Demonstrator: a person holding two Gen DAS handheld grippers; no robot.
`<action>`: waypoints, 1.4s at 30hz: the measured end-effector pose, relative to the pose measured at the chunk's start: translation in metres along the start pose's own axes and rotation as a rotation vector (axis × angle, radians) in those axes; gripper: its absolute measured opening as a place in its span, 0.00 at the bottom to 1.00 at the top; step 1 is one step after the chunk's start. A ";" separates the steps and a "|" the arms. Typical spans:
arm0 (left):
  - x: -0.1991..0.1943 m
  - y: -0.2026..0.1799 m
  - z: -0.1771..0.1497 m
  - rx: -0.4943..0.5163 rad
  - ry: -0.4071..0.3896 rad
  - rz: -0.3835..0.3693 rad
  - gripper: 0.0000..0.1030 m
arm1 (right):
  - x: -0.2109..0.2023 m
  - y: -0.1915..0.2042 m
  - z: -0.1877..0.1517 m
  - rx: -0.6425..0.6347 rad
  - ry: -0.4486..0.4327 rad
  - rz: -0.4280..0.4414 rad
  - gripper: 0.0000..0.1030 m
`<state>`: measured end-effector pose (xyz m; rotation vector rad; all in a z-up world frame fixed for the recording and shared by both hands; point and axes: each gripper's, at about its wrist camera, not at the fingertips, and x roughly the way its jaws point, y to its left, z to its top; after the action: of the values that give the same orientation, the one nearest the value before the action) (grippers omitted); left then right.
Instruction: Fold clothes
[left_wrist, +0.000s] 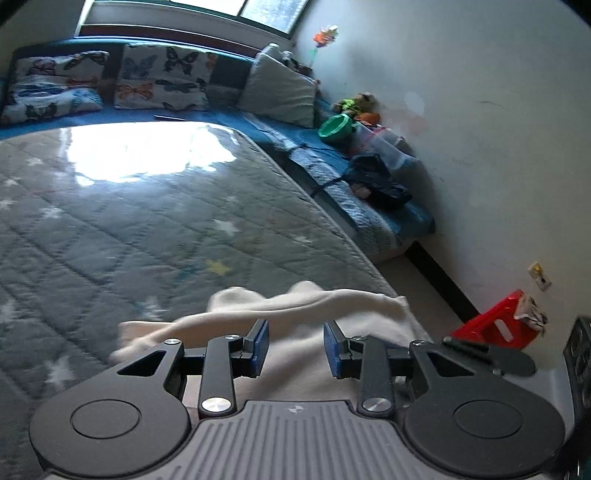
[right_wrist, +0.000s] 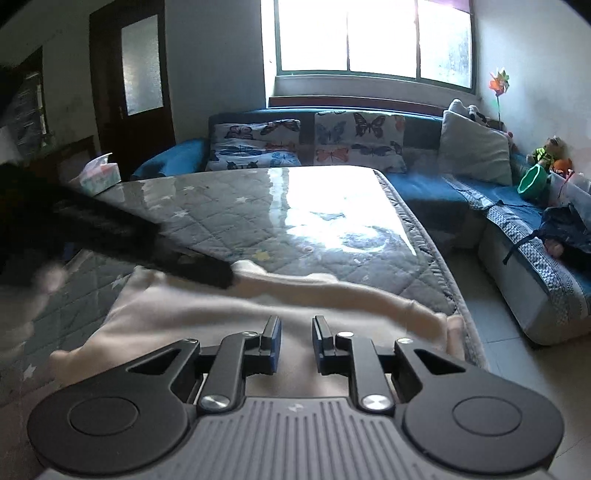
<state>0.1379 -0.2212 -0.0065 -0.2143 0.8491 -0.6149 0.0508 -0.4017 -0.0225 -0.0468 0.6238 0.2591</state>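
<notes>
Right now I am holding my left gripper (left_wrist: 295, 345) partly open and my right gripper (right_wrist: 296, 345) only narrowly apart, both gripping nothing and hovering over the cream garment (left_wrist: 295, 306), whose cloth is showing in the gaps between the pads. That garment is lying rumpled at the near edge of the quilted mat (left_wrist: 129, 221), one sleeve trailing towards the mat's right edge, while a dark sleeve (right_wrist: 147, 243) is reaching in from the left over its far side. Further off, butterfly pillows (right_wrist: 303, 144) are leaning on the blue sofa (right_wrist: 424, 184) under the window (right_wrist: 369, 37).
</notes>
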 end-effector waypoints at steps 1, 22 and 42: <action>0.007 -0.001 0.000 -0.011 0.012 -0.009 0.34 | -0.002 0.002 -0.002 -0.006 -0.002 -0.001 0.17; 0.021 -0.008 -0.008 -0.007 0.017 -0.012 0.31 | -0.077 -0.010 -0.039 0.098 -0.085 -0.002 0.23; -0.039 -0.032 -0.084 0.124 -0.005 -0.100 0.31 | -0.061 -0.044 -0.034 0.160 -0.070 -0.061 0.22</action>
<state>0.0417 -0.2192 -0.0230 -0.1460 0.7955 -0.7579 -0.0045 -0.4617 -0.0160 0.0969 0.5710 0.1508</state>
